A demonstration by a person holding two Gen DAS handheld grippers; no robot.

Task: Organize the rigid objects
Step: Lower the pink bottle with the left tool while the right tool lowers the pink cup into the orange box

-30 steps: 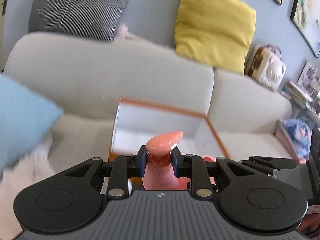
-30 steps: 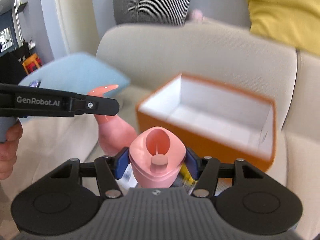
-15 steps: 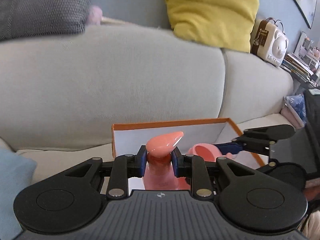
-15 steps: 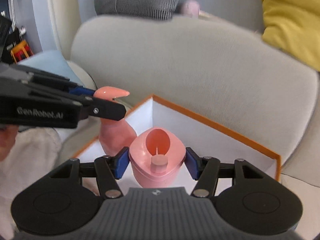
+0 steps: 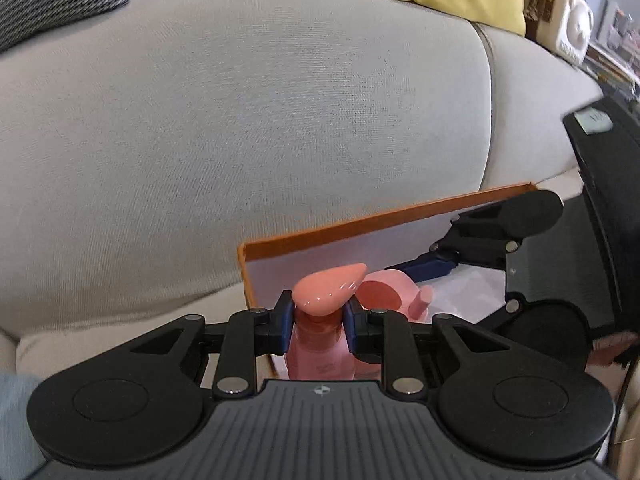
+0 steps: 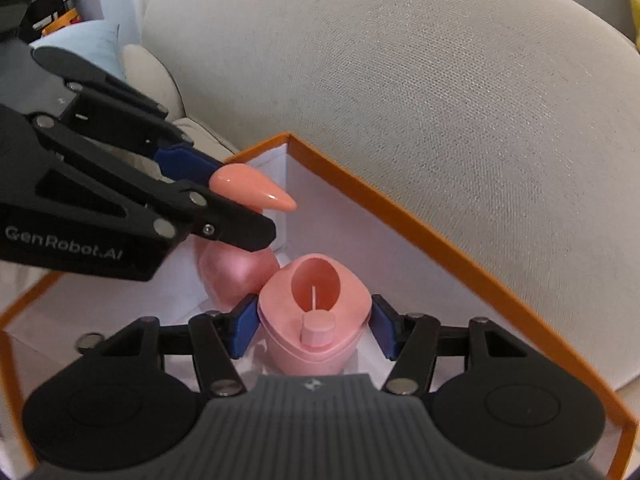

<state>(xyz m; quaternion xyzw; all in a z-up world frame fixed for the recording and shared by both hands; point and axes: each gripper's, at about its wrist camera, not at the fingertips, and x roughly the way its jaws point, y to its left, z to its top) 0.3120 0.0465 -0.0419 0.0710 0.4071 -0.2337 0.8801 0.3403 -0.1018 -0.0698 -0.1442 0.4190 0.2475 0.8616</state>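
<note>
On the left, our left claw is closed tight round the neck of a pink pump bottle, held over the near corner of the orange box on the sofa. To its right, our right claw clamps a pink cup inside the box. We judge we're placing both; next calls for lowering, then opening.

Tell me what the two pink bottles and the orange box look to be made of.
Pump bottle in the left claw: glossy plastic, by the sharp highlights on its spout.
Second pink bottle in the right claw: matte plastic, probably; its moulded cap shows no glare.
Orange box: likely rigid cardboard, with thin straight walls, crisp corners and a white paper-like lining.
</note>
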